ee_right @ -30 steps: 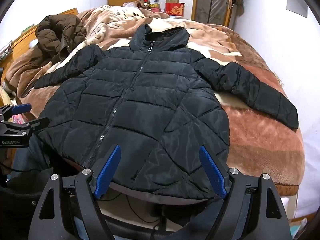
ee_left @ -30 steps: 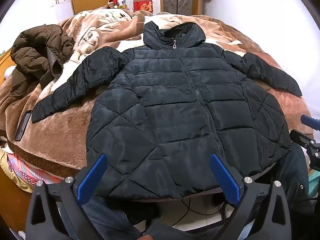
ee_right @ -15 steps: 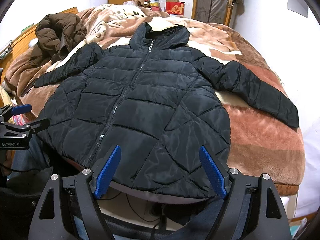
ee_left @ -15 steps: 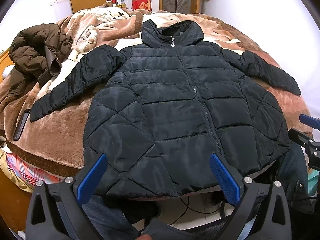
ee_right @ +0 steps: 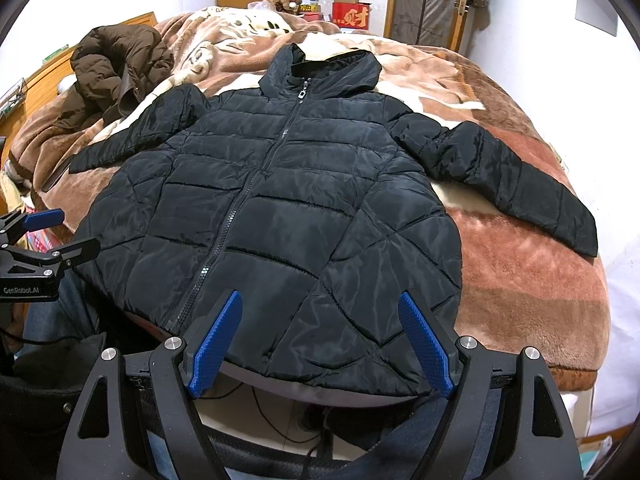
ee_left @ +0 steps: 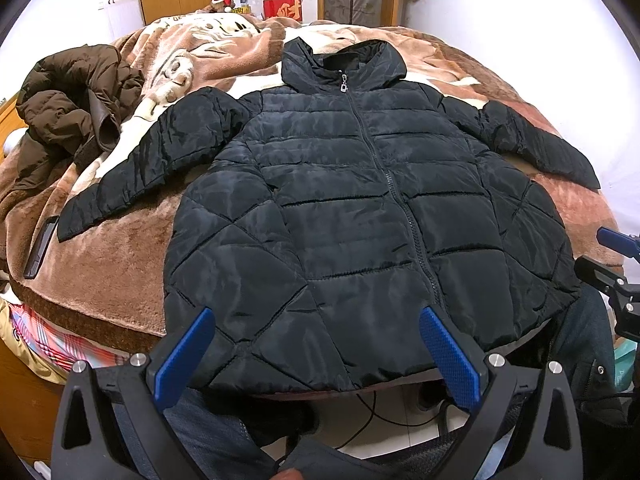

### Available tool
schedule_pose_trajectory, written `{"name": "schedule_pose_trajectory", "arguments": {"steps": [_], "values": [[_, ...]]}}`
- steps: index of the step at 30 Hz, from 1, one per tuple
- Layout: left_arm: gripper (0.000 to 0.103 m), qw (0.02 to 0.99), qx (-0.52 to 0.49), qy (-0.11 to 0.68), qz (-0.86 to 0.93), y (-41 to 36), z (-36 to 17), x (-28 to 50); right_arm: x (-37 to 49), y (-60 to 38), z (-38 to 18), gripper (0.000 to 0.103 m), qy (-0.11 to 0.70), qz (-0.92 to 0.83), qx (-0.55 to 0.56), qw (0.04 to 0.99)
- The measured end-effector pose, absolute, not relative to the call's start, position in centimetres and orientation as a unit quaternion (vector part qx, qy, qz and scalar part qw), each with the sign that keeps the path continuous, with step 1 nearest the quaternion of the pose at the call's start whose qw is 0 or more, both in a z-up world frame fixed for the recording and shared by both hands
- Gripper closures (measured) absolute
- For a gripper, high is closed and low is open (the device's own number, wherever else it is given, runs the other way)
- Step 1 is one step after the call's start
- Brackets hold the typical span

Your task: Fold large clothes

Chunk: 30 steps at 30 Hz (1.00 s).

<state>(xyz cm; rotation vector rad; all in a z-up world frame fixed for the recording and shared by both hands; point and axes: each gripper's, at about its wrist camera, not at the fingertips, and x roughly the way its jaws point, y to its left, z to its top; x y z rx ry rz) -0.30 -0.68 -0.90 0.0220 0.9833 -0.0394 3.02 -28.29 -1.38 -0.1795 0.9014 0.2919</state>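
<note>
The left claw [ee_left: 314,354] is held wide open at the near edge of the bed [ee_left: 120,264], its blue pads [ee_left: 182,354] spread apart over the hem of the black puffer jacket [ee_left: 352,216]; nothing is gripped, and whether the pads rest on the fabric or hover just above it cannot be told. The right claw [ee_right: 320,344] is likewise held wide open at the hem, somewhat further to the right, with nothing between its pads [ee_right: 424,346], and contact with the cloth cannot be judged there either. In the right wrist view the left claw [ee_right: 48,232] is seen from the side at the left edge, beside the jacket's lower left corner. The black puffer jacket [ee_right: 280,208] is laid front up and zipped closed on a brown plush blanket [ee_right: 520,280] covering the bed. Its long axis runs from the hem, which overhangs the near edge of the bed, away to the hood [ee_left: 344,62] at the far end. The sleeves are spread outward and slant toward the near side: the left sleeve [ee_left: 148,168] lies on the blanket toward a dark flat object [ee_left: 40,246] near the bed's left edge, and the right sleeve [ee_right: 504,184] reaches toward the right side of the bed. A brown jacket [ee_left: 68,112] is heaped at the far left of the bed, well apart from the black one.
</note>
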Motion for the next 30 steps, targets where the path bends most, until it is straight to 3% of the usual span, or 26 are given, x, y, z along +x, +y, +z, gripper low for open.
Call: {"name": "schedule_pose_trajectory", "arguments": {"steps": [30], "values": [[0.0,0.88,0.009,0.474,-0.02,-1.06,-1.17,-0.7,3.06,-28.04,-1.0,0.022,0.437,0.139,-0.088,0.884]]}}
